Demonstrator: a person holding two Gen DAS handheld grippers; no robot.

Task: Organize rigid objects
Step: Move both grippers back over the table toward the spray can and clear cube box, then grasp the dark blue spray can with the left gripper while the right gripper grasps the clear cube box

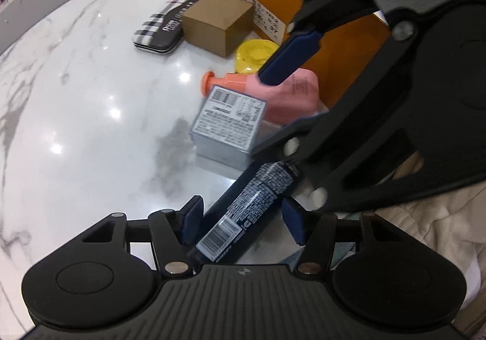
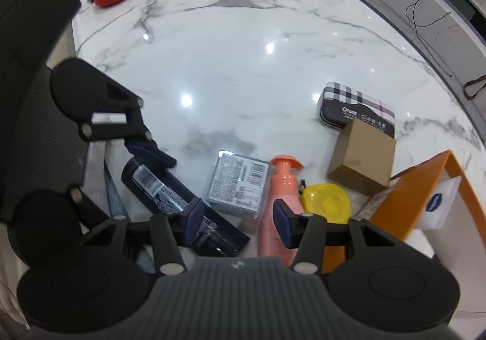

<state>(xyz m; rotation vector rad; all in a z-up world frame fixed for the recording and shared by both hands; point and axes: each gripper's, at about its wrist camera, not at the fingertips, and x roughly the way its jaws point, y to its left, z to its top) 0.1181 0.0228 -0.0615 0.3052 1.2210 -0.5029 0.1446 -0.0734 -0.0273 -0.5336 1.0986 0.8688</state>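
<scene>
Left wrist view first: the left gripper [image 1: 241, 223] points steeply down at the marble table [image 1: 91, 97], its blue pads on either side of the dark tube [image 1: 243, 212], which lies at the near edge. There's daylight between the pads and the tube, so the fingers are released, nothing gripped. Beyond the tube sits the grey box [image 1: 226, 124], label up, and behind that the pink bottle [image 1: 273, 94] on its side. The right gripper [image 1: 291, 91] reaches in from the right over the bottle; its far pad shows, the near one is mostly hidden.

Over to the right wrist view: the right gripper [image 2: 238, 223] hovers with its jaws parted, the right pad over the pink bottle [image 2: 281, 194] and the left pad over the tail of the dark tube [image 2: 170, 191]. No clamp visible (released, then). The grey box [image 2: 240, 185] lies just ahead between the two. Further right are the yellow lid [image 2: 328, 201], the brown box [image 2: 363, 157], the plaid case [image 2: 358, 106] and the orange bin [image 2: 425, 185].

The tube looks stiff but glossy and round, likely to roll or slip; take it mid-body, across its width. The bottle should be light; its body is the surest hold.
</scene>
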